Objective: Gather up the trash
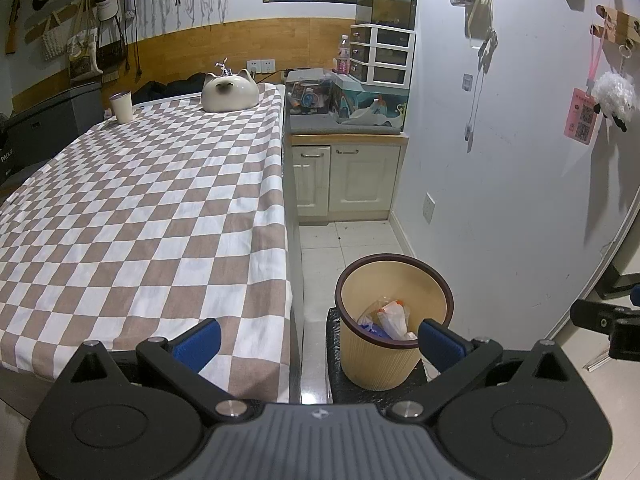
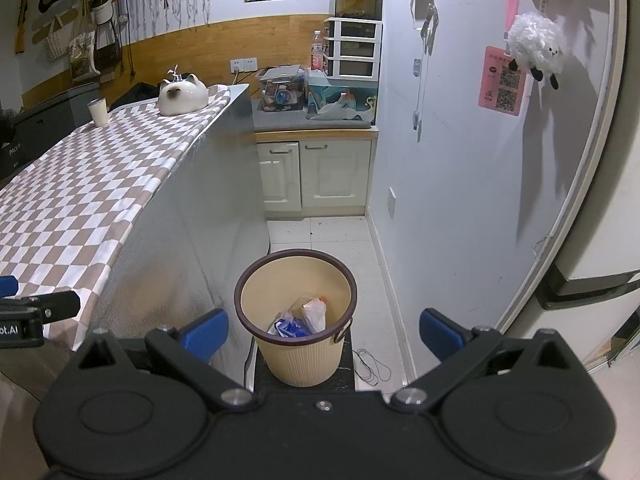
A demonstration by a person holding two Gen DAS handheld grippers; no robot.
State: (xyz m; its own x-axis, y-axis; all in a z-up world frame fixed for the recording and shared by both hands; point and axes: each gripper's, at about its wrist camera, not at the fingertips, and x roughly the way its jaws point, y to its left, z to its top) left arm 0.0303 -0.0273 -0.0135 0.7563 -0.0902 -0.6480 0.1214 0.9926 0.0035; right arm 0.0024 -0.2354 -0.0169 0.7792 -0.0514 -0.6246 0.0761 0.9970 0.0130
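Hard to make out exactly what fills the bin: crumpled clear and white plastic wrappers plus something blue, bottom hidden. Sits on a dark stand on the floor, beside the checkered counter. Left tool spread wide, empty, bin just ahead toward its right finger. Right tool likewise released, bin centred between its fingers. Cat-shaped bowl and cup at counter's far end.

Counted: one bin; one cup; one cat-shaped ceramic; two grippers, left gripper, right gripper.
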